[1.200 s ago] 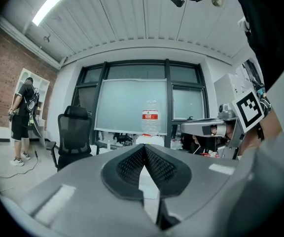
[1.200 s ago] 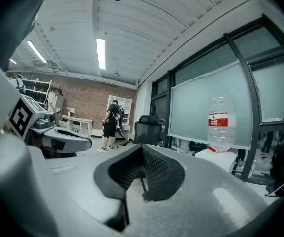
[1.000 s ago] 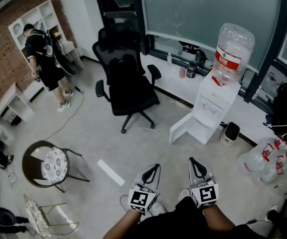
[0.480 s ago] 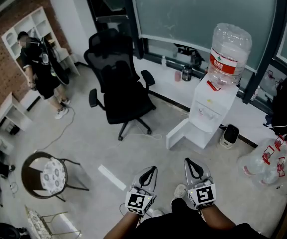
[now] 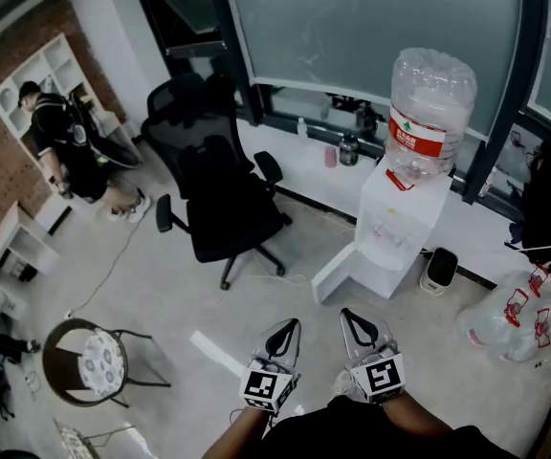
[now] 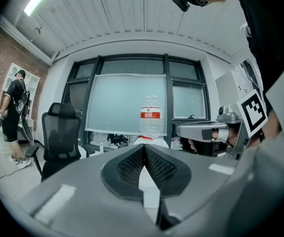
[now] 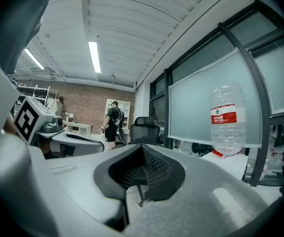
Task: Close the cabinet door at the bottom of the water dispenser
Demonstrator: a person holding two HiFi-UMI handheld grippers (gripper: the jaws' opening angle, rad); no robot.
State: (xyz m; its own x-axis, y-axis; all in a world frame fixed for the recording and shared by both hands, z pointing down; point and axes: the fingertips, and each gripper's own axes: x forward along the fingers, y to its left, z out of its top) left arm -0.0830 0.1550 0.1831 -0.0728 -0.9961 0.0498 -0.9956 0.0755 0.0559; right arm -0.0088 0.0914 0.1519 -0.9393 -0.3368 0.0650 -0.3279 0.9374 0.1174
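Observation:
The white water dispenser [image 5: 393,223] stands by the window with a big clear bottle [image 5: 430,113] on top. Its bottom cabinet door [image 5: 337,276] hangs open, swung out to the left over the floor. Both grippers are low in the head view, well short of the door: the left gripper [image 5: 284,338] and the right gripper [image 5: 358,328], each shut with nothing between the jaws. In the left gripper view the left gripper [image 6: 144,149] points at the bottle [image 6: 151,115]. From the right gripper [image 7: 142,150], its own view shows the bottle [image 7: 224,120] to the right.
A black office chair [image 5: 213,191] stands left of the dispenser. A round-seated chair [image 5: 92,361] is at the lower left, and a person [image 5: 65,143] stands by white shelves. A small floor unit [image 5: 438,270] and a bag of empty bottles [image 5: 517,319] lie right of the dispenser.
The view has moved closer to the dispenser, which now sits nearer the middle. Both grippers stay shut and shifted slightly left. The person by the shelves stepped a little.

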